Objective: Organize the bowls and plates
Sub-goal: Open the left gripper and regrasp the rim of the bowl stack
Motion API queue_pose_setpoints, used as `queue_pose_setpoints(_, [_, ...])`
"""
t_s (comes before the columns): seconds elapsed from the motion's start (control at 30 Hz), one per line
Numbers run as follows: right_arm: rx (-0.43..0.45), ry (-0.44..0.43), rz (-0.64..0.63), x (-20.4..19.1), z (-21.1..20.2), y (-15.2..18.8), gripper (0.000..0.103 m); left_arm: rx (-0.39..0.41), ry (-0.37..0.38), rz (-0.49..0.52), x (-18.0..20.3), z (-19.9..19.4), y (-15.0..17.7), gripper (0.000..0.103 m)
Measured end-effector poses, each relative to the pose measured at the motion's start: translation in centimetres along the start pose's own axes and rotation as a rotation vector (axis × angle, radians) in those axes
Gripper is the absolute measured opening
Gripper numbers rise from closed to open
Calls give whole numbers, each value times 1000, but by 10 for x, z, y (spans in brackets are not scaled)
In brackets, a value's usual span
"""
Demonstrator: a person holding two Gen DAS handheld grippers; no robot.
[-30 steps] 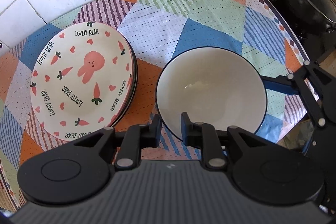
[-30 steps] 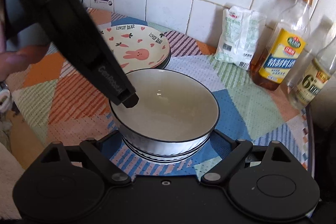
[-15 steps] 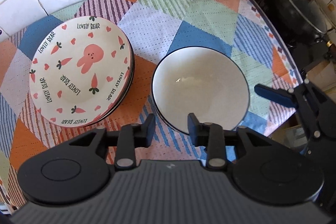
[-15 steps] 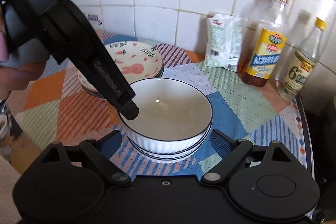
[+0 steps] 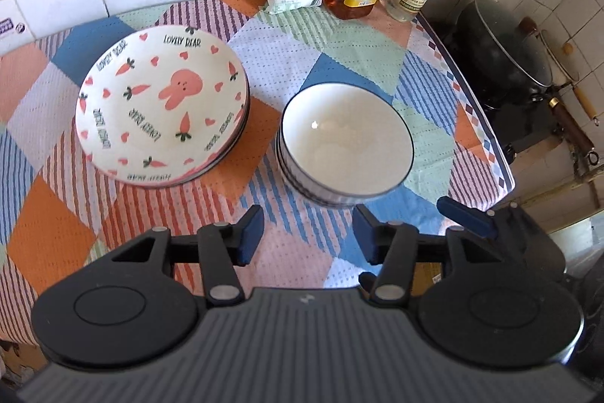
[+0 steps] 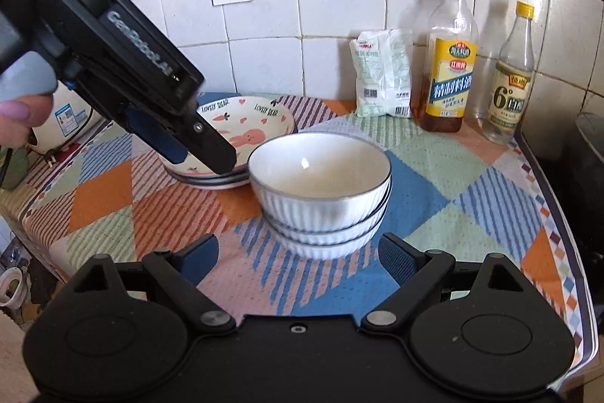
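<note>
- Left wrist view: the left gripper (image 5: pixel 307 233) is now pulled back and raised from the stack of bowls (image 5: pixel 345 148); half a second ago its tips were right at the near rim, now a strip of the patterned cloth shows between them and the bowls. Its jaws are spread wider than before and hold nothing. The stack of plates (image 5: pixel 162 108) with the rabbit print lies unchanged just left of the bowls, on the bench (image 5: pixel 56 233). The tip of the right gripper (image 5: pixel 466 220) shows at the right edge, also farther from the bowls than before.
- Right wrist view: the right gripper (image 6: pixel 298 259) has retreated too, and the camera is lower, so three nested bowls (image 6: pixel 321 191) are seen from the side, standing upright and free. Its jaws are spread and empty. The left gripper (image 6: pixel 200 150) hangs above the gap between plates (image 6: pixel 249 135) and bowls, touching neither.
- Meaning, as I judge: both stacks are released and stand steady side by side, so the organizing seems finished, or nearly so.
</note>
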State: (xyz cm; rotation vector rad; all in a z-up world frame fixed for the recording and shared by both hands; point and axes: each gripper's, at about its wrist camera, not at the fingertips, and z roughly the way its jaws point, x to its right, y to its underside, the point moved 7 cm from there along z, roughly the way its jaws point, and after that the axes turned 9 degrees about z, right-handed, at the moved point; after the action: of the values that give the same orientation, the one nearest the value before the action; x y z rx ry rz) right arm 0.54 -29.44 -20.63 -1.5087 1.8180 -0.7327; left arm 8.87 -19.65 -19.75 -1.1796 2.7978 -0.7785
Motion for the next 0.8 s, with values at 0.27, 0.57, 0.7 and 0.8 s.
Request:
queue_pose_setpoints(0.27, [7, 56, 31, -3, 4, 12, 94, 55, 42, -43, -4, -3, 21, 53])
queue_pose_setpoints(0.57, [-15, 89, 69, 9, 36, 32, 94, 180, 118, -176, -25, 6, 21, 53])
queue_pose_setpoints(0.7, [-23, 75, 59, 8, 47, 38, 94, 188, 139, -198, -31, 15, 16, 53])
queue_pose_setpoints(0.8, [-26, 90, 39, 9, 57, 42, 94, 185, 139, -199, -32, 25, 13, 53])
